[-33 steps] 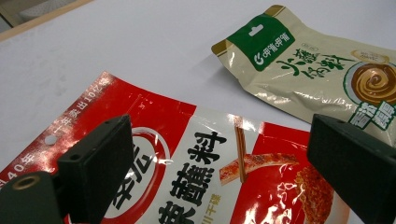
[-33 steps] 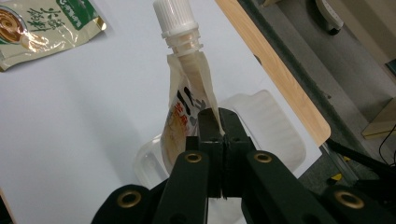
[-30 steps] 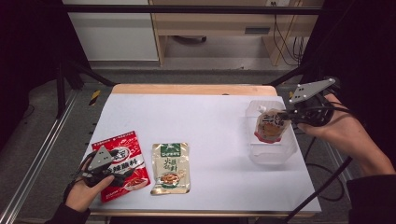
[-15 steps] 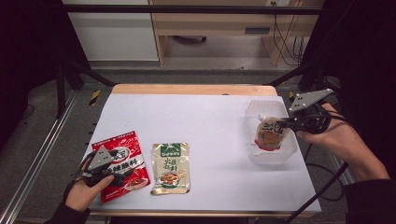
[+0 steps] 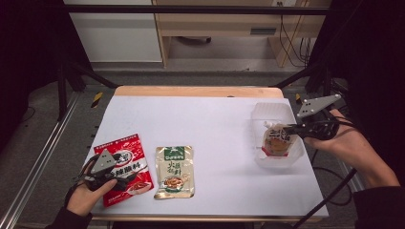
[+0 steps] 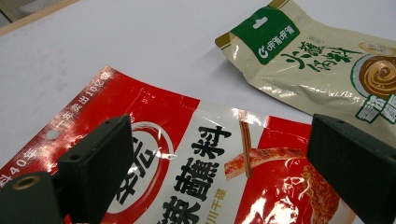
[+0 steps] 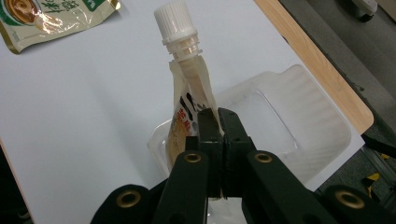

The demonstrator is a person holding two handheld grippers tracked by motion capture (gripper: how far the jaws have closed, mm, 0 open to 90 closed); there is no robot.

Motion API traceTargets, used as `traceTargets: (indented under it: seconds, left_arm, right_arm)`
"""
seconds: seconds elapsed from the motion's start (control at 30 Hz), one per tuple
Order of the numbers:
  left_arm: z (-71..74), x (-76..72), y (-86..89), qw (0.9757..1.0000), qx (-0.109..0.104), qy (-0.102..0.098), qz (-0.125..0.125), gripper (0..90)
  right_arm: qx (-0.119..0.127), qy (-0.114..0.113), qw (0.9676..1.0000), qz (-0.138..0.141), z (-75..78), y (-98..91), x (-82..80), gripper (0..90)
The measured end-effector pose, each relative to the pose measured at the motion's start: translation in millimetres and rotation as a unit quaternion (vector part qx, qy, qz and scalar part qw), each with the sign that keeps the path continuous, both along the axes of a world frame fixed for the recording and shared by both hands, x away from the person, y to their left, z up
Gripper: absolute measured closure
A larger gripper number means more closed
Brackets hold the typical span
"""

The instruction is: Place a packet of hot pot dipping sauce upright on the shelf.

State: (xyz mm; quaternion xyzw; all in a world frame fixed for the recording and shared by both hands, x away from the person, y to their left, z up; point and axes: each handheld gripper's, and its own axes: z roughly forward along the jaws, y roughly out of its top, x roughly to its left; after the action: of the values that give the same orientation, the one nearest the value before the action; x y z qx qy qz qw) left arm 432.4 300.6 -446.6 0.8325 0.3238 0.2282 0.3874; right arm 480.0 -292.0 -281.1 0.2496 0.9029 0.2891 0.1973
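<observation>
- Lowering a spouted pouch (image 5: 277,140) into the clear plastic tray (image 5: 296,157) is the step in hand, as I judge it: the right claw (image 5: 292,128) is clamped on the pouch's upper edge, just below the white cap (image 7: 175,21), and the pouch hangs upright with its bottom inside the tray, near the counter's right edge.
- Whether the pouch already rests on the tray floor I cannot tell.
- The left claw (image 5: 123,180) stands wide open over the red sachet (image 5: 125,164), which lies flat near the counter's front left corner; in the left gripper view the jaws straddle its printed face and grip nothing.
- A beige sachet (image 5: 174,171) lies just beside the red one, towards the middle of the front edge, untouched.
- The next move likely calls for settling the pouch fully into the tray and then parting the right jaws, so that it does not tip over the rim.
- After that, the left claw could close on an edge of the red sachet; being flat on the counter (image 5: 210,124), it needs a low, angled approach.
</observation>
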Motion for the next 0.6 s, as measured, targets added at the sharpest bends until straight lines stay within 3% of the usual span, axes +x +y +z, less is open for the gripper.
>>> traceTargets:
  seconds: [0.13, 0.6]
  left_arm:
    - [-0.3, 0.2, -0.1, 1.0, 0.002, 0.001, -0.001, 7.2]
    - [-1.5, 0.5, -0.9, 1.0, 0.006, 0.004, -0.002, 7.3]
  right_arm:
    - [-0.001, 0.005, 1.0, 0.0, -3.0, 0.9, 0.0, 89.5]
    - [0.013, 0.028, 0.9995, 0.005, -36.9, 3.0, 4.6, 89.3]
